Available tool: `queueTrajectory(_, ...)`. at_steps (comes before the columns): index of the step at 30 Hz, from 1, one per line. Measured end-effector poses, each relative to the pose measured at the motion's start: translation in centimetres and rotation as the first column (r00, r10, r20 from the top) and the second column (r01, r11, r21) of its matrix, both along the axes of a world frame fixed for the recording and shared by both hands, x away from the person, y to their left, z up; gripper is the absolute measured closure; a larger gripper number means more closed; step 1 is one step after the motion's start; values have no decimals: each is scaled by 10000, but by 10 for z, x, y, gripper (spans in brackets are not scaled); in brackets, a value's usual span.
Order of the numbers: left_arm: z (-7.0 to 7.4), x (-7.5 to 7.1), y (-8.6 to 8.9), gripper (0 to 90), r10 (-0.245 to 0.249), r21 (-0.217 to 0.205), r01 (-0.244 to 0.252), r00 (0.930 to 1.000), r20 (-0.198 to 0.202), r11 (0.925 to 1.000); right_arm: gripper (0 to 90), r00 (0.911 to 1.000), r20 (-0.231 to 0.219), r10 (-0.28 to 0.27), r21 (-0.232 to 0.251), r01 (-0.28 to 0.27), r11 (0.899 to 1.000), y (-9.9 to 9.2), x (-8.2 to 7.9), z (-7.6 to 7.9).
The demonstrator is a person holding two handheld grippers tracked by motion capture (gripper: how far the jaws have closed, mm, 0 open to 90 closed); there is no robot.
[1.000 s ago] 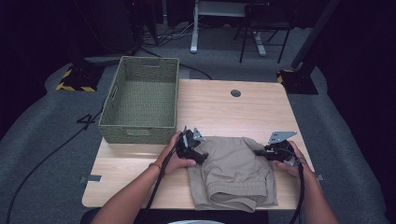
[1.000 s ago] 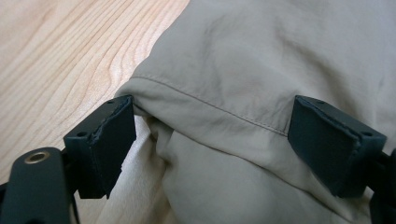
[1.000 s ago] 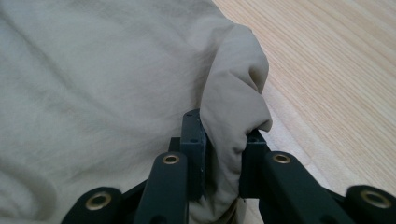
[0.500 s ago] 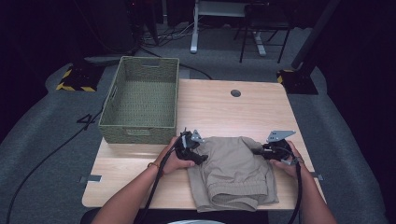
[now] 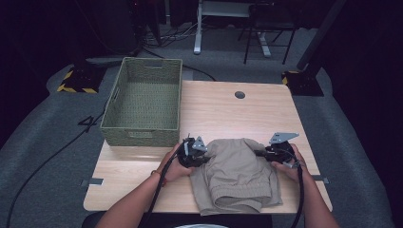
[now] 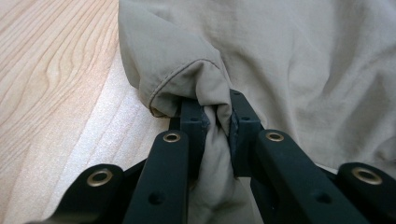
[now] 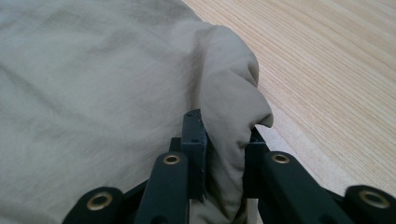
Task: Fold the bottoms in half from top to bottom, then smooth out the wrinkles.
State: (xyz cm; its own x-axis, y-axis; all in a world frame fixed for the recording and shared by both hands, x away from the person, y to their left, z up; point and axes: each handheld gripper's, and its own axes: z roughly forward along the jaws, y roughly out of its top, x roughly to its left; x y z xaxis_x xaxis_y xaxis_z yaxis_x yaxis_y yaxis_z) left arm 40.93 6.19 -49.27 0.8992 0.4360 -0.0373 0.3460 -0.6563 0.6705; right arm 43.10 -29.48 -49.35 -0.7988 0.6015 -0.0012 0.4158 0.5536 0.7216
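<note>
A pair of folded khaki shorts (image 5: 235,178) lies on the near half of the wooden table (image 5: 223,114). My left gripper (image 5: 205,152) sits at the cloth's left far corner; its jaws have just been closing, and in the left gripper view the left gripper (image 6: 217,121) is shut on a bunched fold of the shorts (image 6: 289,60). At the right far corner my right gripper (image 5: 259,153) pinches the fabric too. The right gripper view has the right gripper (image 7: 224,135) clamped on a rounded fold of the shorts (image 7: 93,93).
A woven green basket (image 5: 142,130) stands at the table's far left, a hand's width beyond my left gripper. A round cable hole (image 5: 240,94) lies in the far tabletop. Bare wood stretches between basket and right edge. Dark floor with cables surrounds the table.
The left gripper has shut on the cloth's left corner. Both hands have stayed in place, and the shorts lie where they were.
</note>
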Motion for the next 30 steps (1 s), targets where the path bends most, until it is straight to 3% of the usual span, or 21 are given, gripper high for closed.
queueTrajectory(5, 1, 1, 0, 808, 289, 153, -293, 9993, 241, 9995, 786, 9999, 45, -101, 8, 101, 9999, 2, 0, 0)
queueTrajectory(10, 3, 3, -4, 817, 514, 376, -550, 9946, 899, 9978, 793, 9990, 344, -271, -85, 274, 9996, 2, 3, 3)
queueTrajectory(13, 8, 4, -4, 817, 567, 333, -606, 9926, 1074, 9976, 793, 9980, 515, -361, 10, 361, 9993, -1, 4, 10)
queueTrajectory(16, 16, 5, -3, 816, 609, 326, -661, 9882, 1409, 9973, 793, 9970, 650, -420, 177, 409, 9990, -3, 7, 18)
queueTrajectory(20, 28, 7, 0, 813, 935, -85, -935, 9795, 1782, 9956, 793, 9943, 1001, -375, 168, 360, 9992, -3, 10, 32)
queueTrajectory(26, 44, 10, -1, 804, 1140, -129, -1140, 9684, 2218, 9934, 794, 9868, 1574, -380, 90, 370, 9993, -1, 15, 56)
queueTrajectory(30, 48, 11, -7, 803, 1256, 8, -1300, 9589, 2544, 9915, 794, 9800, 1914, -545, 58, 544, 9985, 2, 17, 62)
